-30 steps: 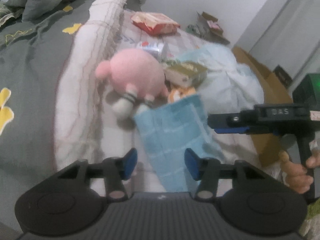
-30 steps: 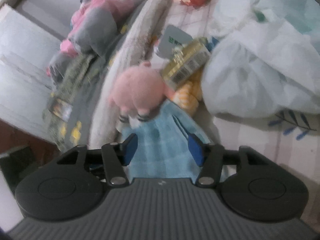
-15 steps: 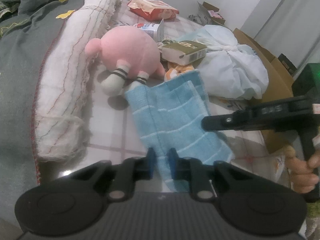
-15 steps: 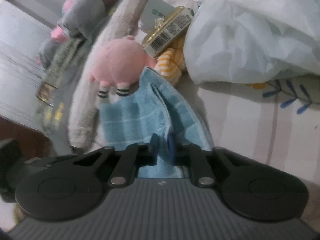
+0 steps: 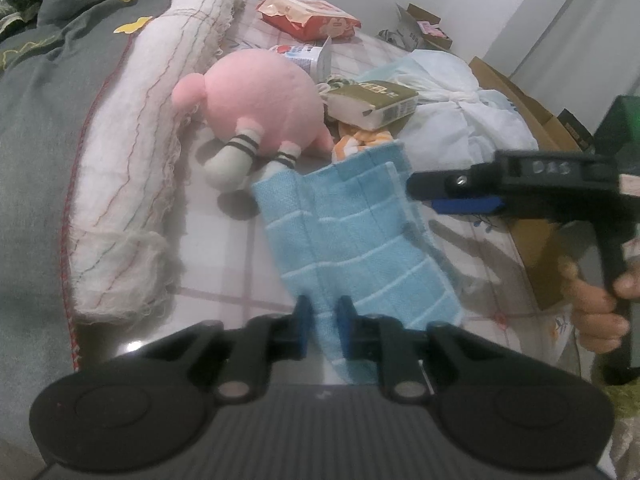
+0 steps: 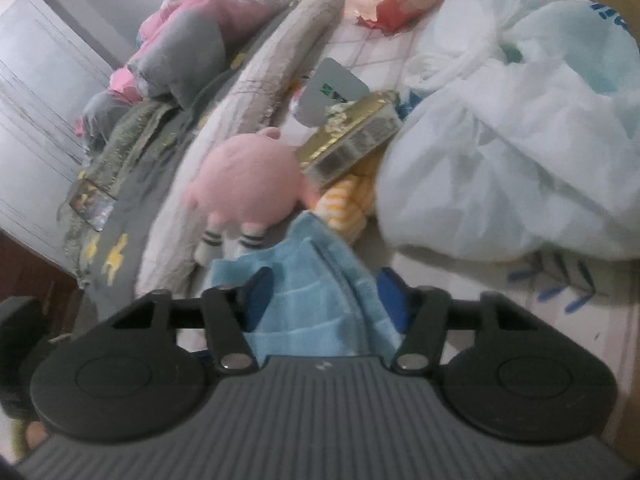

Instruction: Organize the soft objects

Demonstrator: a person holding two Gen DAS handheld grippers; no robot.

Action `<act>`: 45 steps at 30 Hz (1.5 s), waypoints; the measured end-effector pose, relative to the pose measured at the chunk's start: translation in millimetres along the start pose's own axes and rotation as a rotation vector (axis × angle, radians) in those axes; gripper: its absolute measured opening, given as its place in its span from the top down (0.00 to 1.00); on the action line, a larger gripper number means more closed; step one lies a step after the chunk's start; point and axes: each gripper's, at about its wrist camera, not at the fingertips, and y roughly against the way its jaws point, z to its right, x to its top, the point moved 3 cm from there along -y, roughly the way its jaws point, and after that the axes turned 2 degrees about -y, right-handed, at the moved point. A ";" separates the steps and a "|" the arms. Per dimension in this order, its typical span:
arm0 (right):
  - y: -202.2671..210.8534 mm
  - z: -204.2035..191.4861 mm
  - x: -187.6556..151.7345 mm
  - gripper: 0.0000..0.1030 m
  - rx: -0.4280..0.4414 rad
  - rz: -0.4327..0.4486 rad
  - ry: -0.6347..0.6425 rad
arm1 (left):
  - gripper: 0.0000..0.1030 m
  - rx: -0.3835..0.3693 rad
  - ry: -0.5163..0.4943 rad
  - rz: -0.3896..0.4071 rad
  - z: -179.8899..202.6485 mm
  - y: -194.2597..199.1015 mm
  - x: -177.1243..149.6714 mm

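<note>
Blue striped towel (image 5: 352, 240) is lying on the checked bedsheet (image 5: 224, 248), folded lengthwise, with its far end tucked up against the feet of the pink plush toy (image 5: 260, 100). The near end runs right into the left gripper (image 5: 323, 330), whose blue pads are squeezed in tight on the towel's edge, so that one has a proper pinch on the cloth.

The right gripper (image 6: 324, 296) is a different story: its fingers are spread wide, with the towel bunched up in the gap between them. From the right wrist view the cloth rides up over the middle of the claw, but the pads aren't pressing it, so it isn't holding anything. That view is pretty blurry, so I can't say for sure whether the towel brushes either pad. In the left wrist view the same gripper (image 5: 452, 196) hangs off to the right side of the towel, just above the sheet.

Past the plush there's a gold-and-white packet (image 5: 374, 104) leaning on an orange striped cloth (image 5: 358, 142), and a big white plastic bag (image 5: 460, 120) beside them. A red snack pack (image 5: 308, 20) sits further back. A rolled cream blanket (image 5: 160, 132) runs along the left of the plush, next to the grey duvet (image 5: 44, 120).
</note>
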 end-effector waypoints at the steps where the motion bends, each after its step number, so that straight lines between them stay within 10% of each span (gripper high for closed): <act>1: -4.9 5.1 0.2 0.33 -0.004 -0.013 0.002 | 0.85 -0.001 0.001 0.000 -0.2 -0.3 -0.1; 7: -14.0 10.8 -10.3 0.24 0.019 -0.045 0.016 | 0.85 -0.001 0.000 0.002 -0.5 -0.4 0.6; 9: -13.7 7.7 -14.4 0.40 0.018 -0.058 0.022 | 0.85 0.000 0.000 0.003 -0.3 -1.1 0.5; 11: -12.7 8.2 -18.5 0.77 -0.020 -0.069 0.028 | 0.85 0.002 -0.003 0.006 0.3 -1.6 0.3; 14: -13.3 18.4 -21.3 0.90 0.018 -0.093 -0.057 | 0.85 0.000 -0.007 0.011 1.4 -0.4 0.2; 22: 4.4 -3.9 -24.1 0.92 0.234 -0.092 -0.127 | 0.83 -0.060 -0.017 0.033 1.5 6.0 2.1; 33: -34.4 -23.0 -24.8 0.87 0.317 -0.214 -0.206 | 0.48 -0.254 0.043 0.040 -11.2 20.9 4.2; 45: -43.2 -12.8 -27.3 0.65 0.428 -0.248 -0.342 | 0.49 -0.094 0.048 -0.001 -18.1 6.6 12.6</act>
